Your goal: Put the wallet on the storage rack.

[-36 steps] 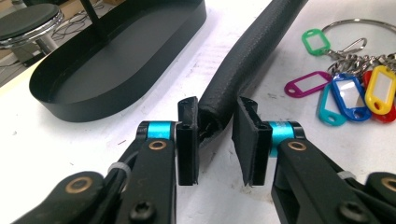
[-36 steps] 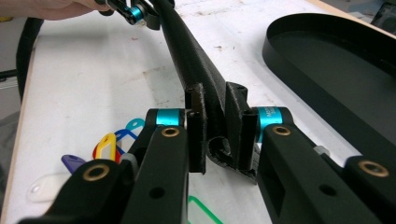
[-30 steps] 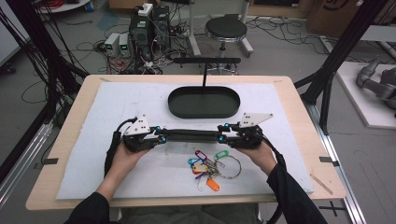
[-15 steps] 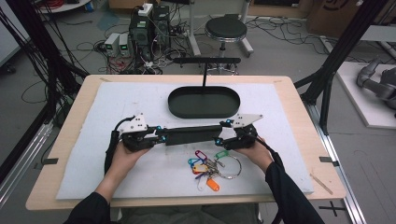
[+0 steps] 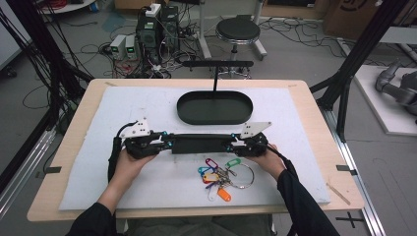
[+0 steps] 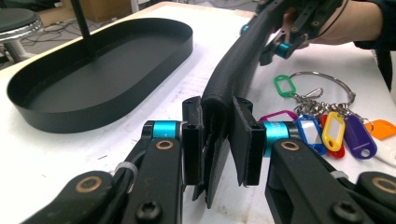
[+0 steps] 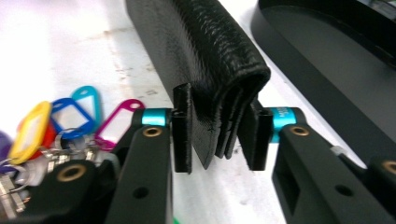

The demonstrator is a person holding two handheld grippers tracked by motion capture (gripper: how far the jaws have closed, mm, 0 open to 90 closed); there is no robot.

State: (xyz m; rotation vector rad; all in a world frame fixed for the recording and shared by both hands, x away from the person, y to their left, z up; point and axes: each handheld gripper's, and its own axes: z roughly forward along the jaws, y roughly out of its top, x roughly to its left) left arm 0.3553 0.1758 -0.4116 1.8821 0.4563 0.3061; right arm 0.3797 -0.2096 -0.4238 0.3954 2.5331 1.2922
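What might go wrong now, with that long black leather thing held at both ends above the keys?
1. The right tool has just been closing on the folded black leather piece; its layers splay at that end, so one may slip out.
2. The left tool pinches only the very end, so a pull might free it.
3. If it drops, it could land on the bunch of keys rather than in the black tray.

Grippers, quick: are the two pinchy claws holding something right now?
Left gripper: closed on one end of the black leather strip.
Right gripper: jaws just closed, gripping the strip's other end.
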